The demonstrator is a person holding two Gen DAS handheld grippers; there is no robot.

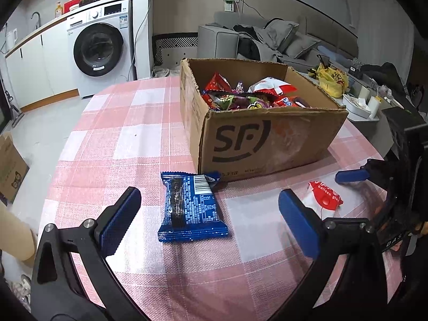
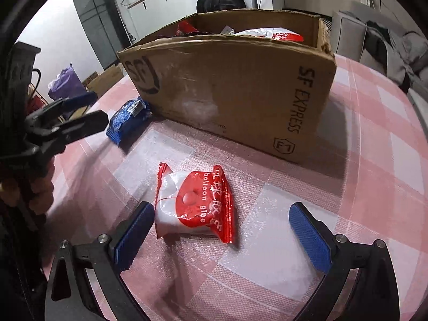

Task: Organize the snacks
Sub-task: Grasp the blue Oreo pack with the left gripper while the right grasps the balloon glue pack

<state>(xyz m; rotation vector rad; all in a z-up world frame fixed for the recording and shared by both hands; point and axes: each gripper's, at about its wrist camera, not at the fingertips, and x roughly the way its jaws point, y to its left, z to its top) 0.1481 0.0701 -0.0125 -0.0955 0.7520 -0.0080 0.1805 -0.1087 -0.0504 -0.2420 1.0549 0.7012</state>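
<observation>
Two loose packets lie outside the cardboard box on a round table covered in a pink-and-white checked cloth. The box, printed with "SF" and "SF EXPRESS", stands open at 12 o'clock in both wrist views, and red, green and white snack bags are piled inside it.

At the left, the blue packet lies flat with its barcode side up, one corner touching the foot of the box's front wall. The left gripper hangs just above the cloth with its blue-padded fingers spread wide, one on either side of the packet and touching neither edge. In the right wrist view the same packet shows at 10 o'clock beside the box corner.

Smaller still, the red-and-white packet marked "balloon glue" lies on the cloth apart from the box, toward 6 o'clock. The right gripper is also opened wide around it; its left pad sits just beside the packet's white edge, though contact cannot be judged, while the right pad is well clear. From the left wrist view this packet appears at 3 o'clock.
</observation>
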